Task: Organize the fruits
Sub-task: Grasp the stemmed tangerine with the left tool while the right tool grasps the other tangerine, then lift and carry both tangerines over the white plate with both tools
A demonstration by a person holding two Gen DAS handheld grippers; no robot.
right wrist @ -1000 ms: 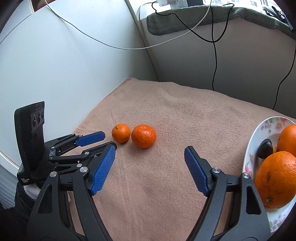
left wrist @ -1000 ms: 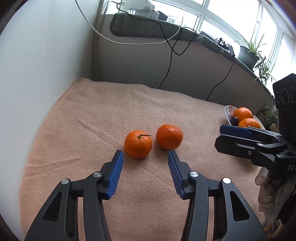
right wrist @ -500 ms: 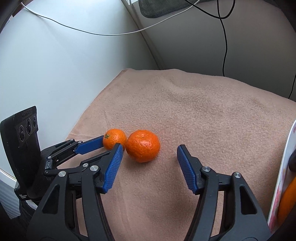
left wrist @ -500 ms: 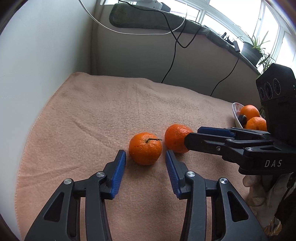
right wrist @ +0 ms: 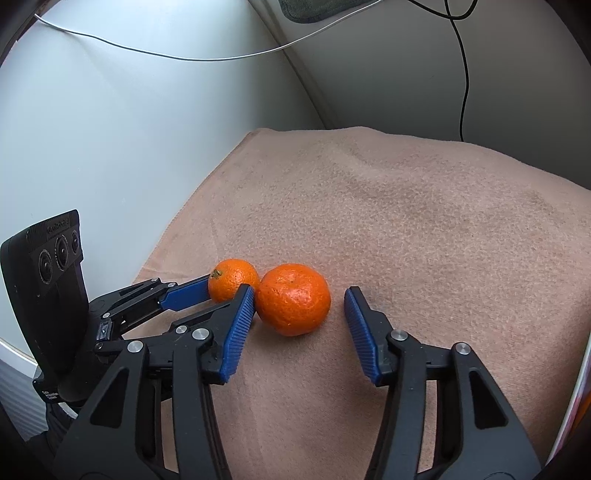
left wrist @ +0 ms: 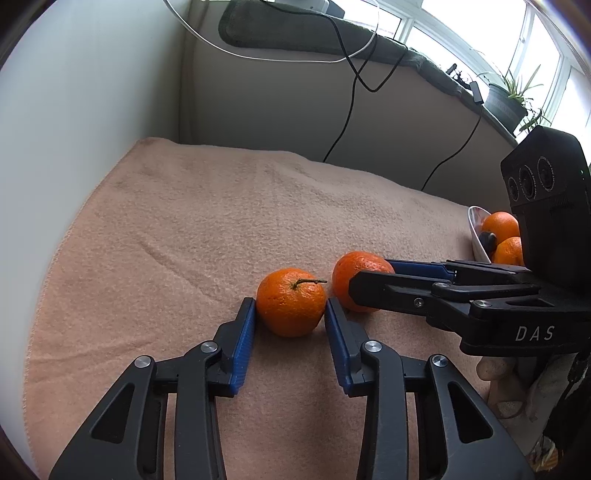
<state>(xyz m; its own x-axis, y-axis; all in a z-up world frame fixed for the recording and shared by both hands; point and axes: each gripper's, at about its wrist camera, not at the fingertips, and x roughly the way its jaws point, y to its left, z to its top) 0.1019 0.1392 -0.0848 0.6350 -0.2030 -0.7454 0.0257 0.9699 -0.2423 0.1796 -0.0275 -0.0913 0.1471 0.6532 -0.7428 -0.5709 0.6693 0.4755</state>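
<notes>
Peach fleece blanket (left wrist: 229, 221) spread over the desk, lightly creased. White wall (left wrist: 85, 110) on the left side. Black cable (left wrist: 347, 110) hangs down the beige panel; white cable (right wrist: 155, 55) loops across the wall. Potted plant (left wrist: 506, 99) on the windowsill, near the window (left wrist: 436, 33).

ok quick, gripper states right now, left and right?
Left gripper: open, fingers straddling the stemmed tangerine, not clamped.
Right gripper: open, around the other tangerine, gap on its right side.
</notes>
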